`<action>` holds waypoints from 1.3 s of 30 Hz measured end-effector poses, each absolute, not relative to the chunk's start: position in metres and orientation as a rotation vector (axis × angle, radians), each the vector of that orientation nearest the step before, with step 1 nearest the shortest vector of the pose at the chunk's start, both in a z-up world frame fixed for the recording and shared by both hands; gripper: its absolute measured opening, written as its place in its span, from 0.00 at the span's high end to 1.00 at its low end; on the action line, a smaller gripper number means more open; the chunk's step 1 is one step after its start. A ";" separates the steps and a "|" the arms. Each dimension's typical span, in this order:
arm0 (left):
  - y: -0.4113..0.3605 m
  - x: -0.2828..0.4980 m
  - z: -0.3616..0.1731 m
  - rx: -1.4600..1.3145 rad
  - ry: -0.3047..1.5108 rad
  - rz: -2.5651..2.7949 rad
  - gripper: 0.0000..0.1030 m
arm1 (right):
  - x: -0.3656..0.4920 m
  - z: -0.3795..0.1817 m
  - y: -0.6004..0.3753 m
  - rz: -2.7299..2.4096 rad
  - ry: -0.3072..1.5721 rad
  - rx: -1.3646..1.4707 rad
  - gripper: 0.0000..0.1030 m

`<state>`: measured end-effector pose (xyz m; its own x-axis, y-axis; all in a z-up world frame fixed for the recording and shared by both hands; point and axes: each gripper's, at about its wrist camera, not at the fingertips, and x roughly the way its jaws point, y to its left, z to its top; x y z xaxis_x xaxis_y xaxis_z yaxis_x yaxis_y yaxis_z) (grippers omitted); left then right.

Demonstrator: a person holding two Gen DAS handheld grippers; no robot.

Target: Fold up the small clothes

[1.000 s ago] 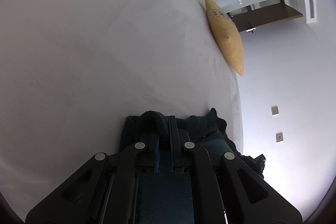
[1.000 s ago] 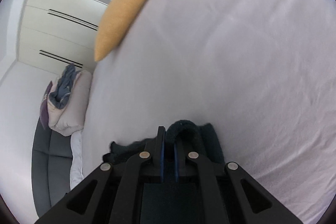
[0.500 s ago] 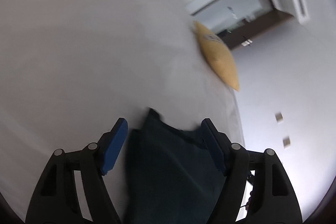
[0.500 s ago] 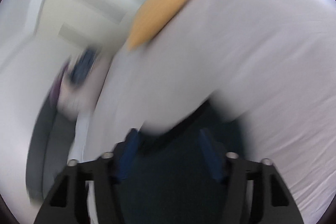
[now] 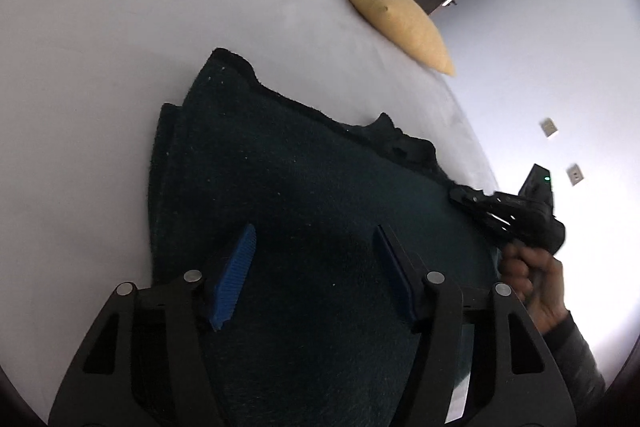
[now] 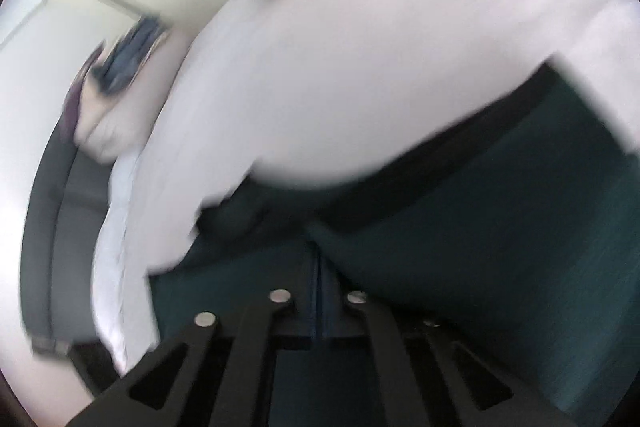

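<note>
Left wrist view: the left claw (image 5: 314,269) hangs released over a dark teal, fuzzy folded garment (image 5: 280,195) lying flat on the white bed (image 5: 120,47); its jaws have just been narrowing a little, nothing pinched, as if letting the fold settle. At the garment's far edge a hand (image 5: 532,279) carries the right claw (image 5: 456,193). A mustard cushion (image 5: 394,15) bears a small printed mark, too small to read.

Right wrist view, blurred: the right claw (image 6: 320,269) is clenched, having just snapped closed; whether cloth is caught I cannot tell.
</note>
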<state>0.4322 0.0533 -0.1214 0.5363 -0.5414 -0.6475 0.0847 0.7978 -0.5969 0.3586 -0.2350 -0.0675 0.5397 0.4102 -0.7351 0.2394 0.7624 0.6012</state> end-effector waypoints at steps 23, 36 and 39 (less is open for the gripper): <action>0.080 0.373 -0.114 -0.565 0.900 -0.356 0.43 | 0.181 -0.041 -0.341 0.097 0.690 1.024 0.48; 0.100 0.317 -0.113 -0.552 0.899 -0.309 0.44 | 0.177 -0.057 -0.281 0.172 0.839 0.907 0.56; 0.111 0.297 -0.106 -0.573 0.896 -0.268 0.43 | 0.161 -0.040 -0.287 0.137 0.783 0.925 0.45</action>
<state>0.2975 0.1107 -0.1061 0.6050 -0.4491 -0.6575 -0.0148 0.8193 -0.5731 0.1613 -0.2872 -0.0395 0.7211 0.4250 -0.5472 0.2138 0.6147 0.7592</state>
